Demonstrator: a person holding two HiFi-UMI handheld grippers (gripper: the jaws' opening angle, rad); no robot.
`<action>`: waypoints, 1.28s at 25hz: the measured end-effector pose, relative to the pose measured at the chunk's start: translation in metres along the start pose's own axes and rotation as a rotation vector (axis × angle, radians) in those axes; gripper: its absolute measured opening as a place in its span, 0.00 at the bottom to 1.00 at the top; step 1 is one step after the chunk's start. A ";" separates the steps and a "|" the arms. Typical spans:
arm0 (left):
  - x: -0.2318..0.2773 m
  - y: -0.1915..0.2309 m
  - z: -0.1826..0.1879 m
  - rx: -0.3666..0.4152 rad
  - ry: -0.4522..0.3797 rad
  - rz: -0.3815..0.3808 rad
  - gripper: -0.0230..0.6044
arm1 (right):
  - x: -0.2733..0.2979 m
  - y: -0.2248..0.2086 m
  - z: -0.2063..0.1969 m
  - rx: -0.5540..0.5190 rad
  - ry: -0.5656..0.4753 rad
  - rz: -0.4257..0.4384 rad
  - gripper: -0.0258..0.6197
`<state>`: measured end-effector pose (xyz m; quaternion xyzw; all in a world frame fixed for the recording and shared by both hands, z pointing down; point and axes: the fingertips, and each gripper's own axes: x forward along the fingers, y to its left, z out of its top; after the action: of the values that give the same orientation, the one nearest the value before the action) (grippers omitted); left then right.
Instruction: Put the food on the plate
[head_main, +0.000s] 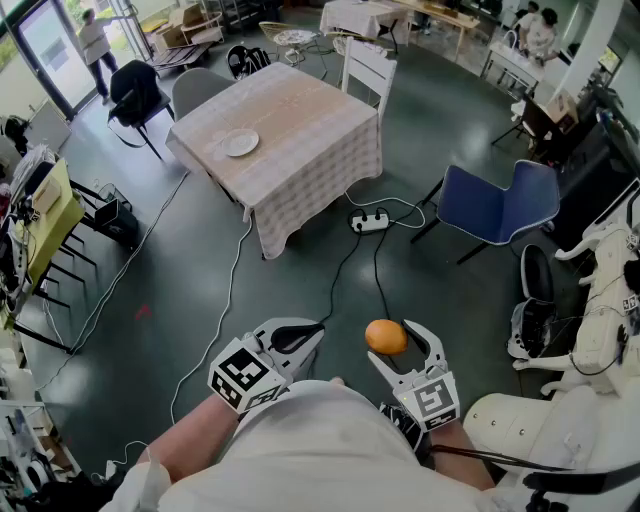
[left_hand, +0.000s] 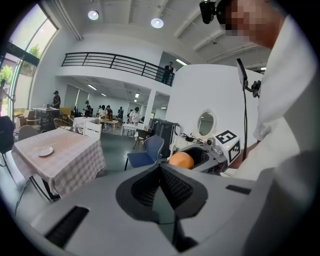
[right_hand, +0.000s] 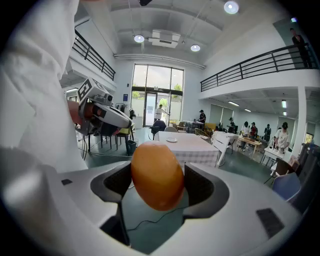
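Carrying is judged in hand: an orange fruit (right_hand: 157, 175), perhaps a mandarin, is pinched by the right gripper (head_main: 398, 348), well apart from the plate (head_main: 239, 144) on the clothed table (head_main: 310, 120). The left gripper (head_main: 298, 338) is pressed together, empty. Open floor (head_main: 300, 285) must be crossed, the power strip (head_main: 369, 221) skirted

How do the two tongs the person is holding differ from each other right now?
The right tongs grip an orange piece of food; the left tongs hold nothing. The right tongs' jaws stand wide apart around the food, while the left tongs' jaws are pressed together. Both are grey and held close to the person's body, far from the plate on the table.
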<state>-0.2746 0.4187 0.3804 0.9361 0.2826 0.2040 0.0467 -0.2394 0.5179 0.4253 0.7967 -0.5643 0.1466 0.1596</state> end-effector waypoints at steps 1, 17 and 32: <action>-0.003 0.000 -0.003 -0.006 0.002 -0.001 0.05 | 0.000 0.004 0.001 -0.004 -0.002 0.003 0.57; -0.027 -0.001 -0.015 -0.049 0.005 0.090 0.05 | 0.000 0.018 -0.009 -0.007 0.026 0.068 0.57; -0.022 0.136 0.002 -0.112 -0.061 0.088 0.05 | 0.123 -0.027 0.050 -0.052 0.052 0.082 0.57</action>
<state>-0.2211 0.2934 0.3983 0.9494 0.2276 0.1925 0.0985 -0.1715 0.4006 0.4280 0.7644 -0.5956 0.1591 0.1888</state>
